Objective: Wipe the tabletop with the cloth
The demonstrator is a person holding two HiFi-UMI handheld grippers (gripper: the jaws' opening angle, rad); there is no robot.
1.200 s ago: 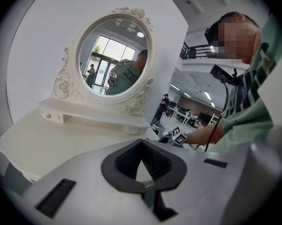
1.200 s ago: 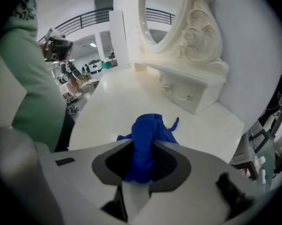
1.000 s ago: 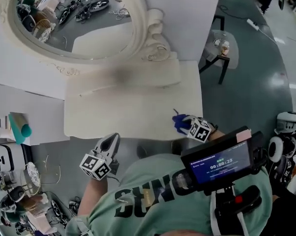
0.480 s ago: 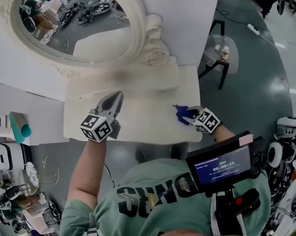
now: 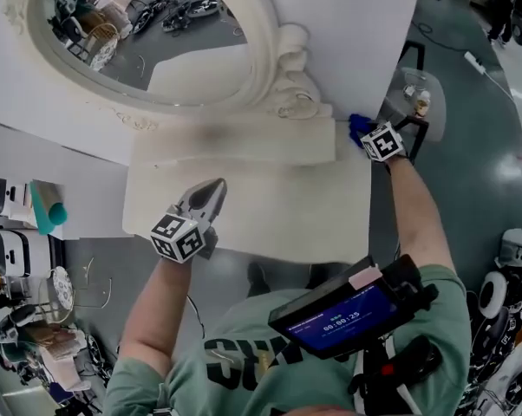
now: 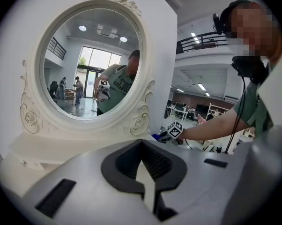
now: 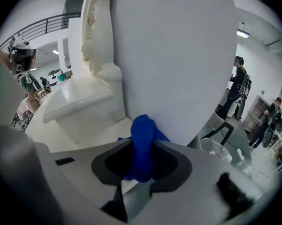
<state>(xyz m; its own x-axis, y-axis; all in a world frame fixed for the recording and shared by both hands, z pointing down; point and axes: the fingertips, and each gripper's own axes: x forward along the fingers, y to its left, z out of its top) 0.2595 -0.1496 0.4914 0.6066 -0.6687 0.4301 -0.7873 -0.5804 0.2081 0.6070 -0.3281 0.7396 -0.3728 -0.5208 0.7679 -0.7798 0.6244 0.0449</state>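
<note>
The cream tabletop (image 5: pixel 270 206) belongs to a dressing table with an oval mirror (image 5: pixel 148 33). A blue cloth (image 5: pixel 356 125) is bunched at the table's far right corner, against the wall and beside the raised shelf (image 5: pixel 235 141) under the mirror. My right gripper (image 5: pixel 369 135) is shut on it. In the right gripper view the cloth (image 7: pixel 143 144) sticks out between the jaws, over the tabletop (image 7: pixel 99 130). My left gripper (image 5: pixel 211 189) hovers over the table's front left part, jaws together and empty. The left gripper view shows its closed tips (image 6: pixel 142 144) and the far cloth (image 6: pixel 159 137).
A small glass side table (image 5: pixel 417 111) with a little bottle on it stands on the grey floor just right of the dresser. Cluttered shelves (image 5: pixel 18 232) lie to the left. The carved mirror frame (image 5: pixel 291 68) rises behind the shelf. A screen device (image 5: pixel 330 319) hangs at the person's chest.
The right gripper carried the blue cloth from the table's front right edge to the far right corner. The left gripper came from below the front edge onto the table.
</note>
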